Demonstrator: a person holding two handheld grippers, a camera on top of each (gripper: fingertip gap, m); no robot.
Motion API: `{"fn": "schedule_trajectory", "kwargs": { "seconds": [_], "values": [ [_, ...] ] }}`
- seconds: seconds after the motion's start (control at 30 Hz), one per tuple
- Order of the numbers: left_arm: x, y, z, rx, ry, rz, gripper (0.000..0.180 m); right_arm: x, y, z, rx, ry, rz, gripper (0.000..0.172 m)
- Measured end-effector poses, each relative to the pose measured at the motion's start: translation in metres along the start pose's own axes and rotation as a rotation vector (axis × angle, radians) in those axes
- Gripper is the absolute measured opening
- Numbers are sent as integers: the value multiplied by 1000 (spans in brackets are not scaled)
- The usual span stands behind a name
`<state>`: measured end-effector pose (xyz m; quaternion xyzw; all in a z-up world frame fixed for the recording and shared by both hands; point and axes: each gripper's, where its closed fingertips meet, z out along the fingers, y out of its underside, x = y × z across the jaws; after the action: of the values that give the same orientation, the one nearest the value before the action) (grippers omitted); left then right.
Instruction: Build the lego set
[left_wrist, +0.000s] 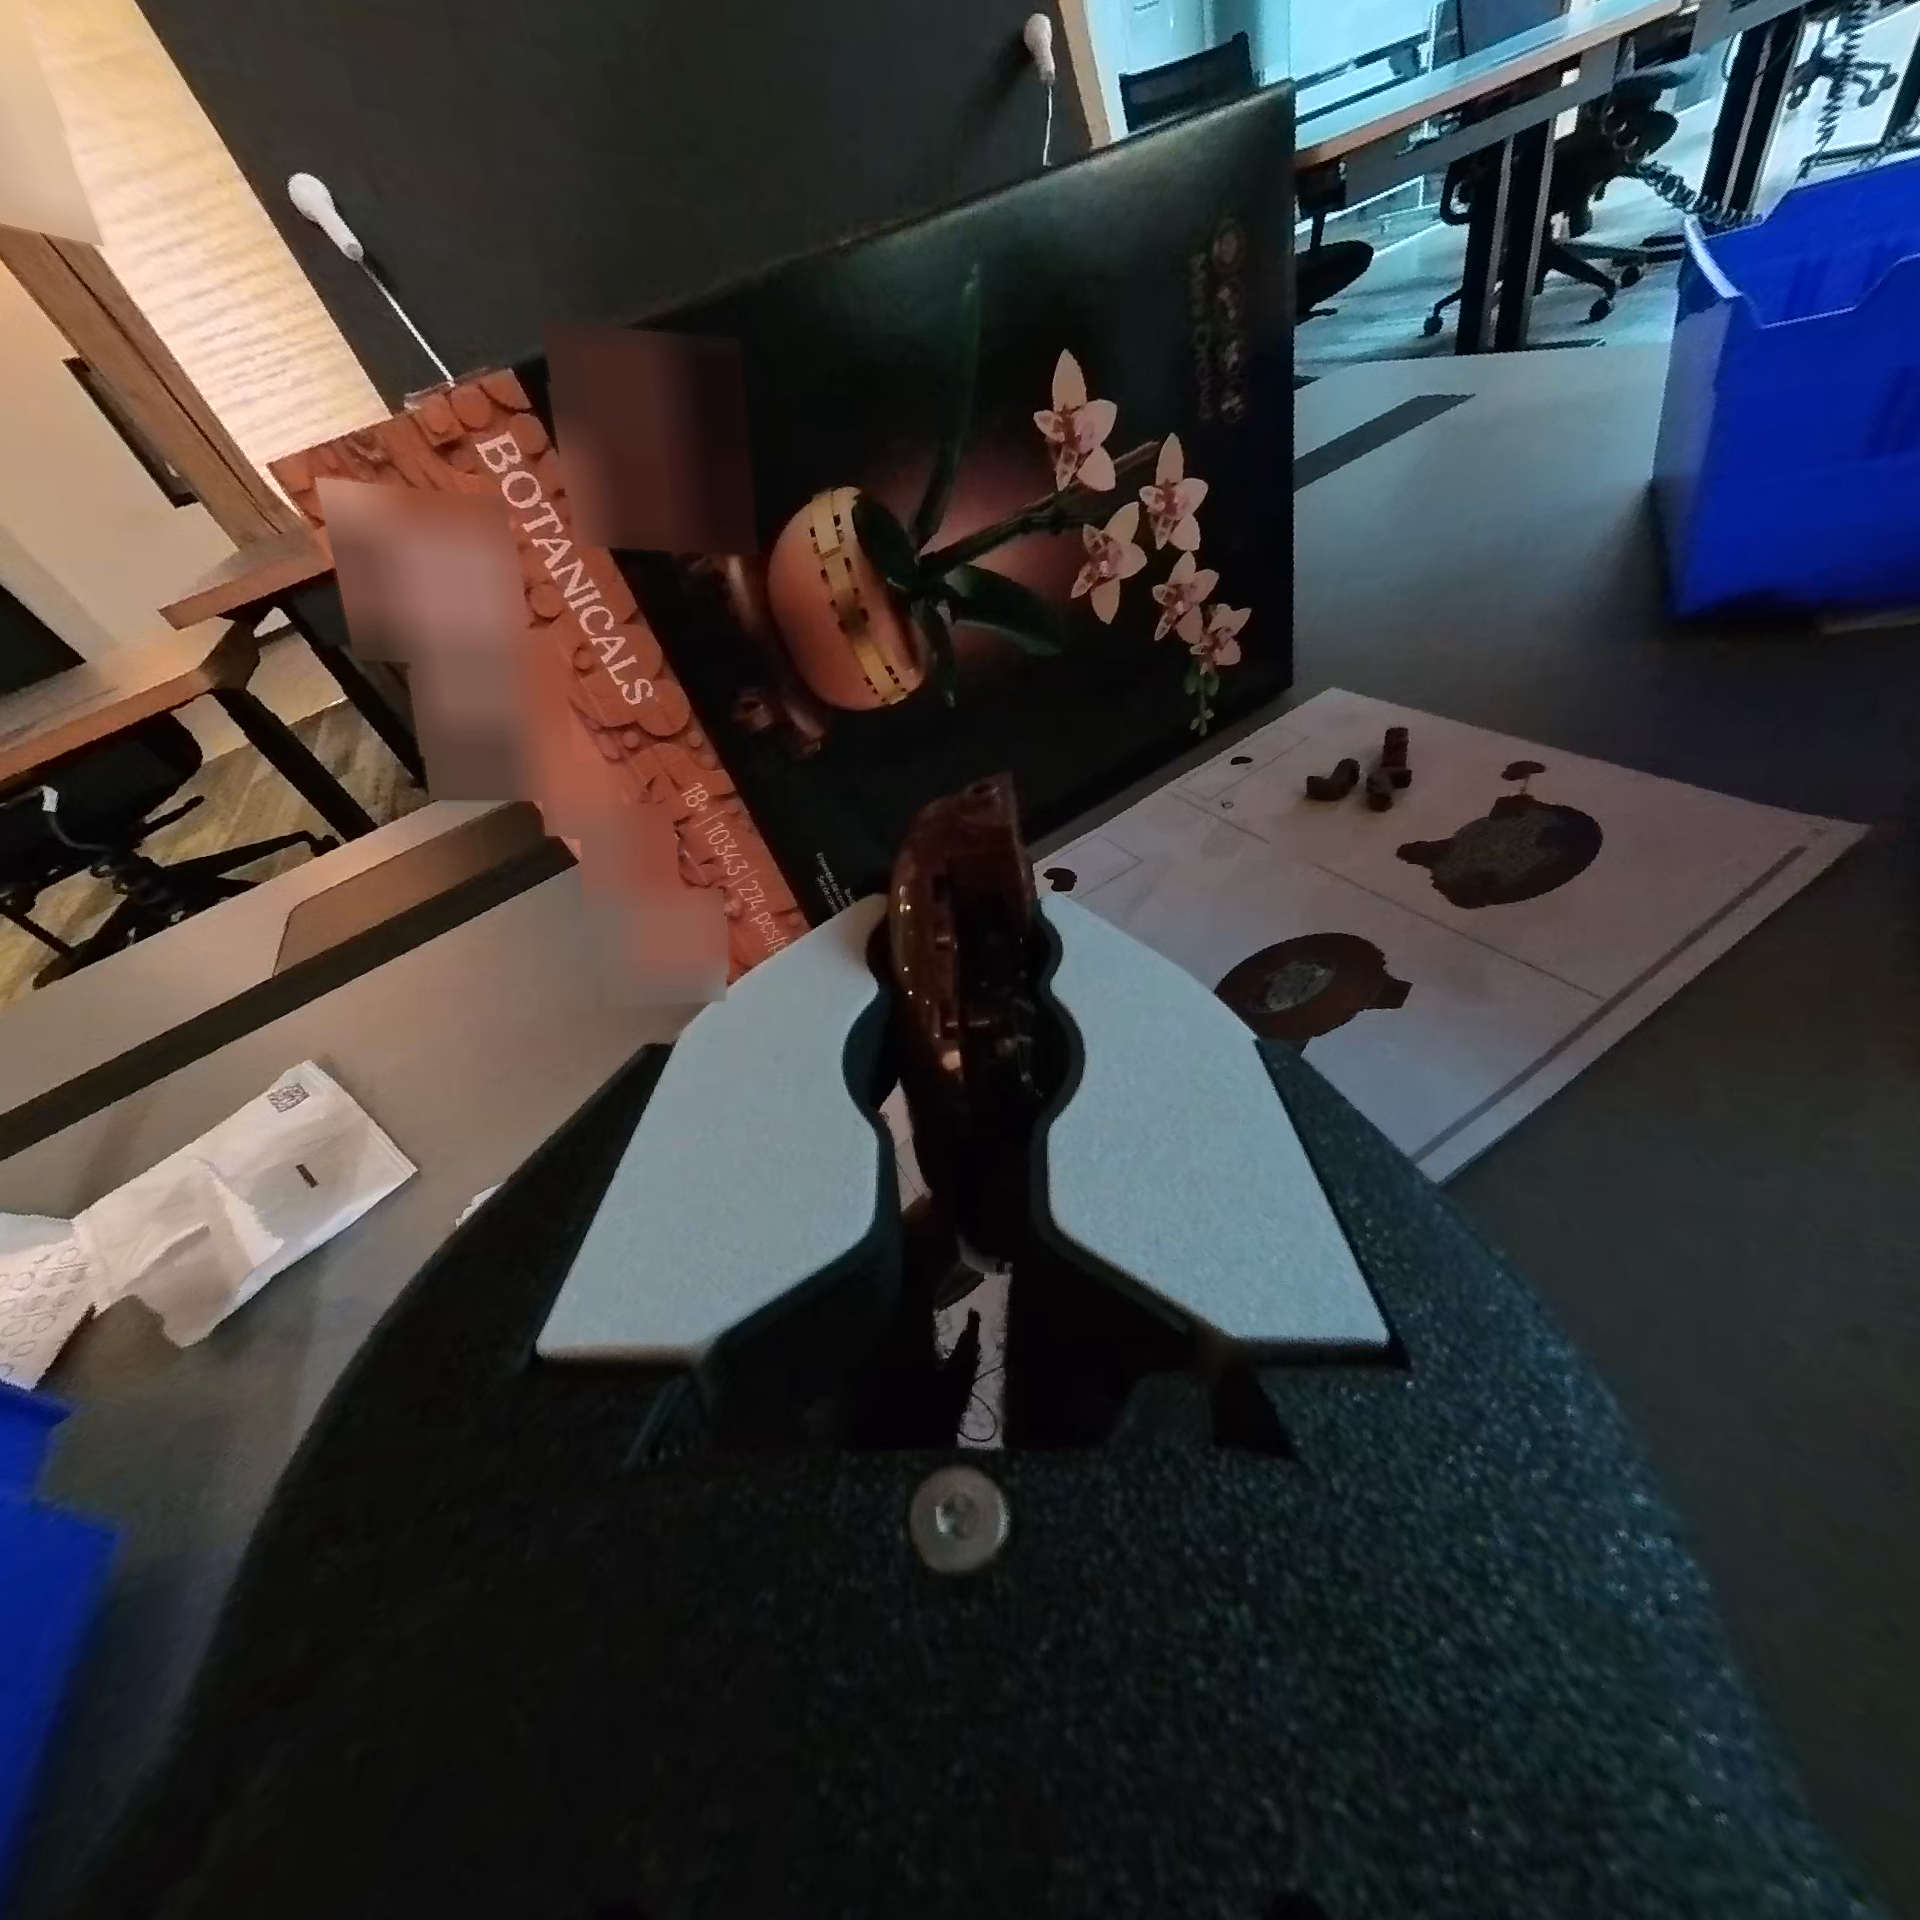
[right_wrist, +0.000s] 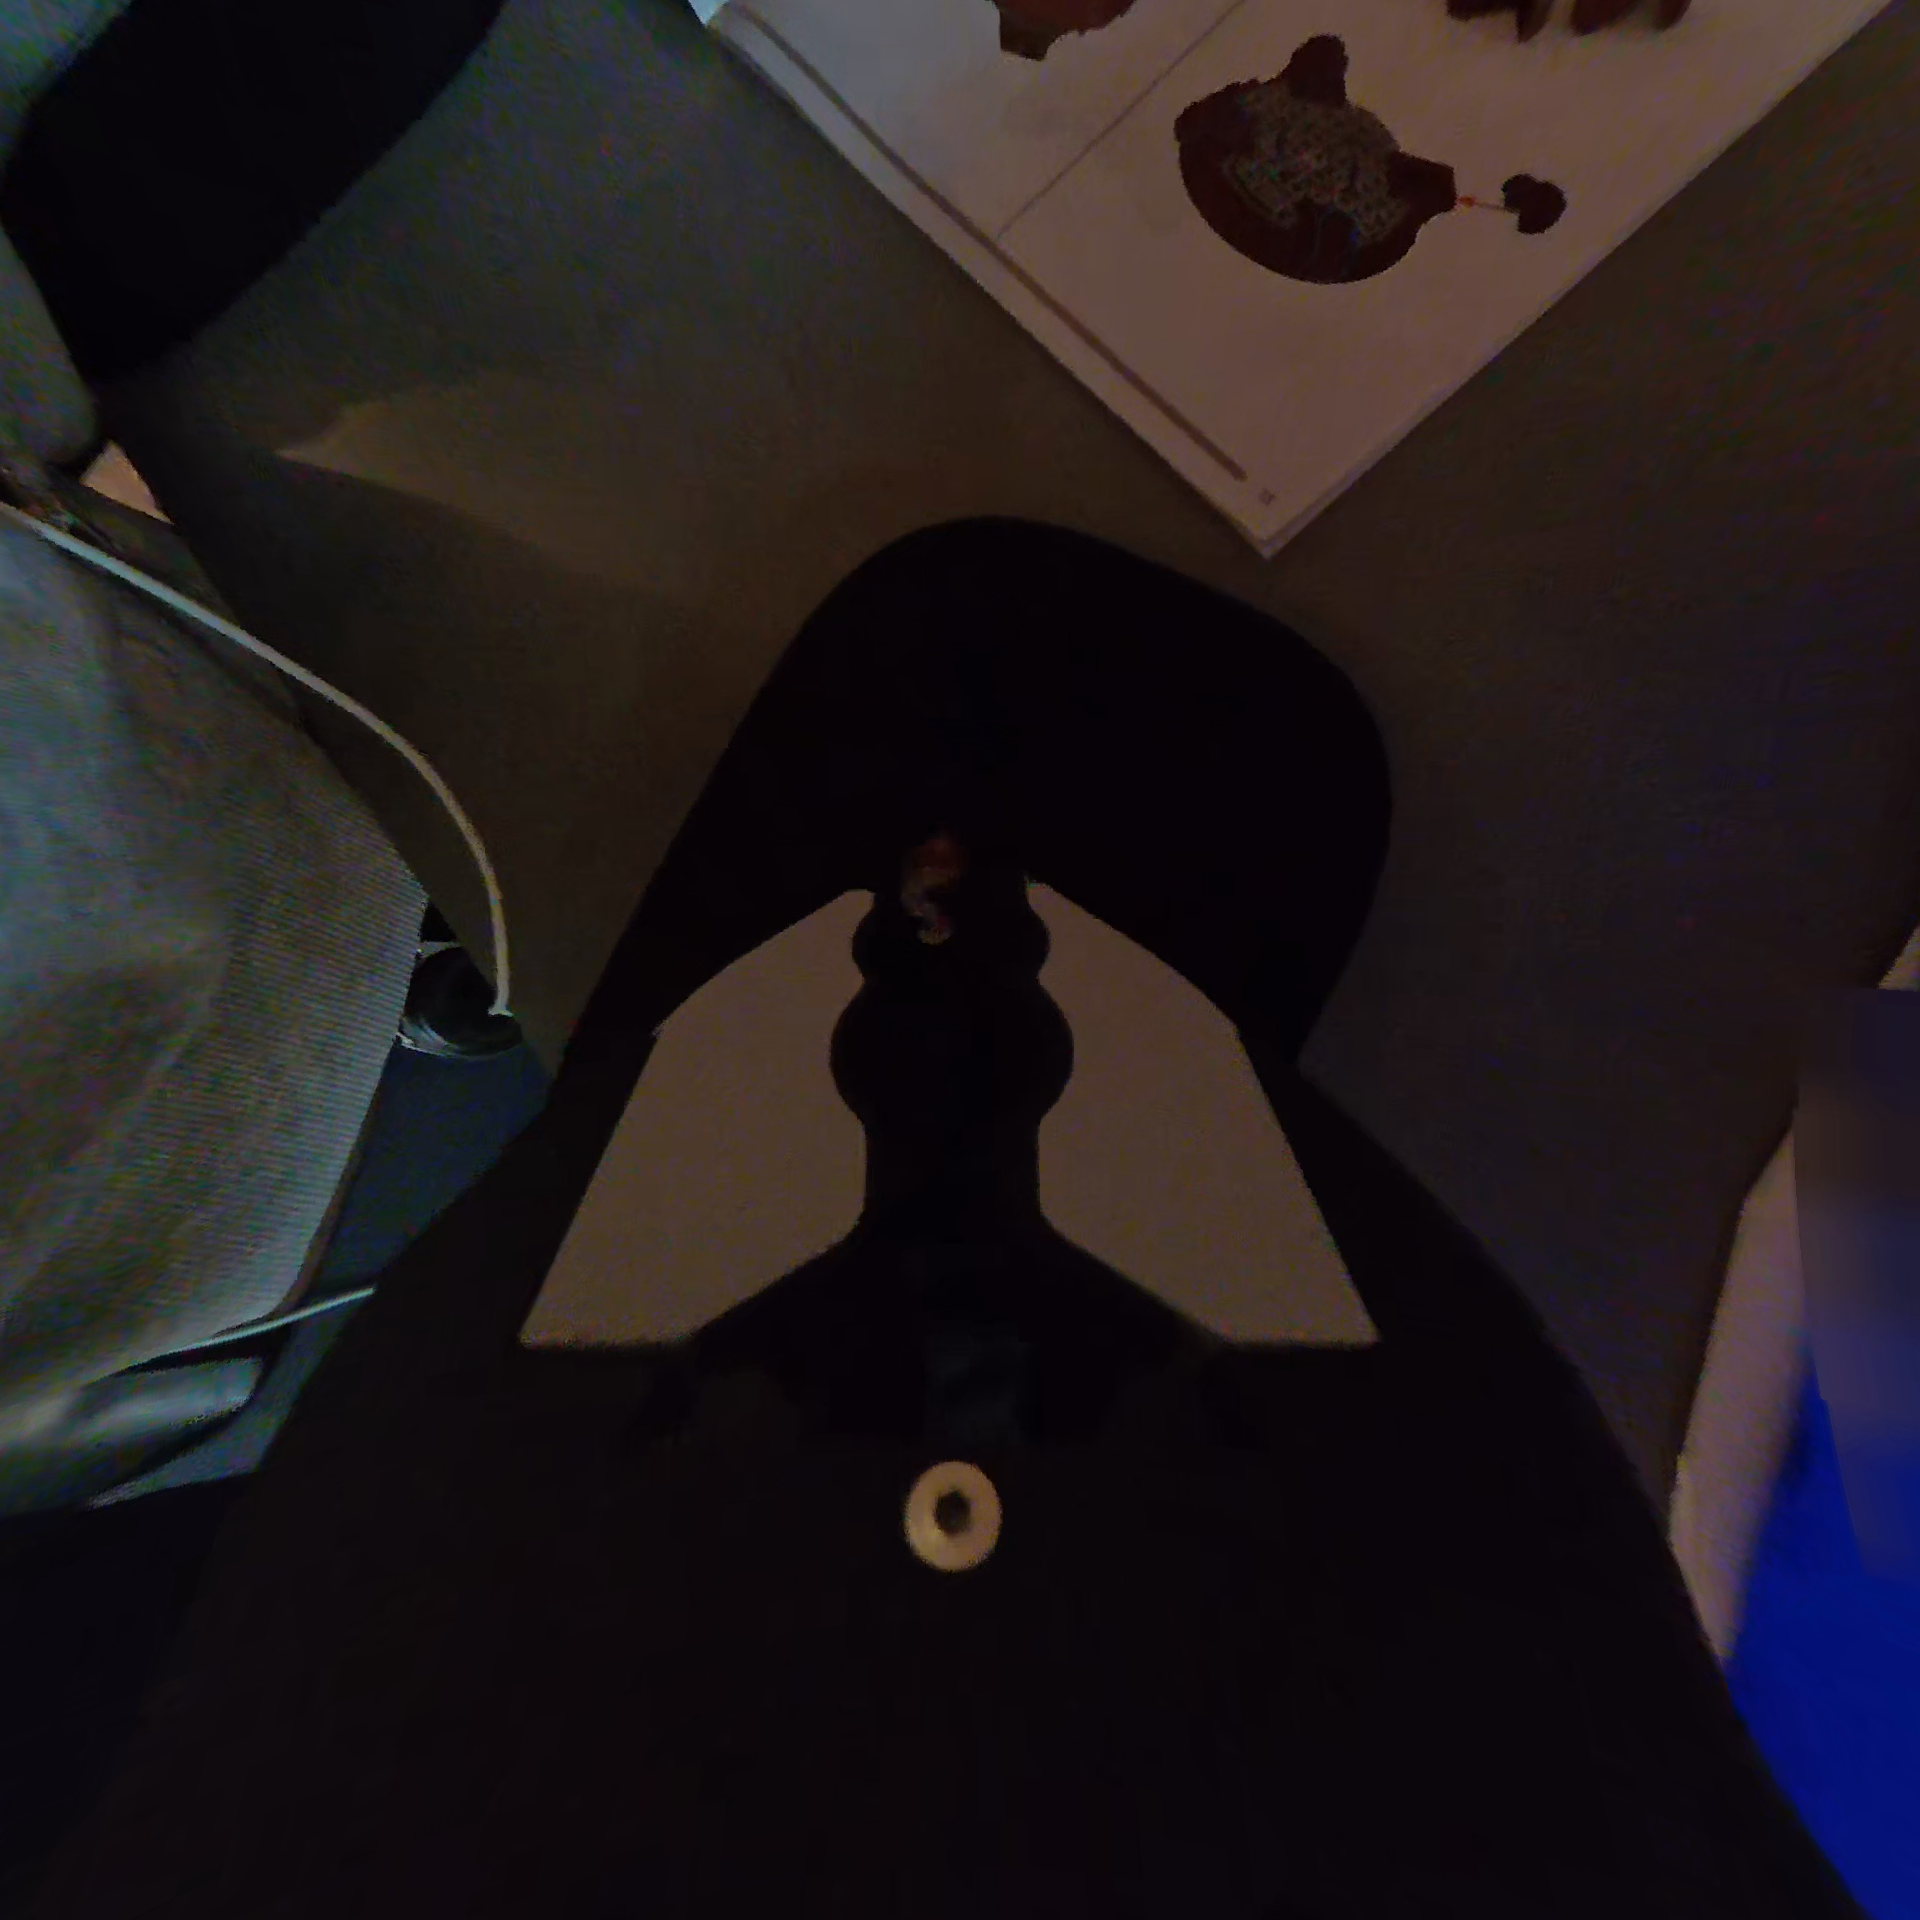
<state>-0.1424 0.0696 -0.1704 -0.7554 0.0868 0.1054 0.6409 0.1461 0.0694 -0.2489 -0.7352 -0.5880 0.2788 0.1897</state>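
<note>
Your left gripper (left_wrist: 961, 997) pinches brown brick assembly (left_wrist: 961, 935) before botanical box (left_wrist: 997, 520); your right gripper (right_wrist: 940, 914) fingers shadowed, grip undeterminable, small brownish piece (right_wrist: 932, 883) at tips.

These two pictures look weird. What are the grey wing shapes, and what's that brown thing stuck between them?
No robot here: a person carries two hand-held grippers, each like a big pair of tongs with a camera looking along its two fingers. One picture comes from each camera.

The grey wings are the fingers. The left hand-held gripper pinches a dark brown brick model, standing on edge between its fingers.

Behind it stands a box with flowers pictured on it. On the grey table lie a building booklet, a few loose brown pieces on it, and a torn white bag.

The right hand-held gripper points down at the table in deep shadow. Something small sits at its fingertips, but I can't tell whether it's gripped.
</note>
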Motion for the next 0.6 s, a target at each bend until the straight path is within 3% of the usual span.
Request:
{"fn": "schedule_trajectory", "kwargs": {
  "seconds": [0.4,0.6],
  "values": [
    [0,0,0,2,0,-3,21,1,0,1,-15,12,-2,15],
    [-1,-1,-1,6,-1,-2,21,3,-12,-7,90,-144,116,6]
  ]
}}
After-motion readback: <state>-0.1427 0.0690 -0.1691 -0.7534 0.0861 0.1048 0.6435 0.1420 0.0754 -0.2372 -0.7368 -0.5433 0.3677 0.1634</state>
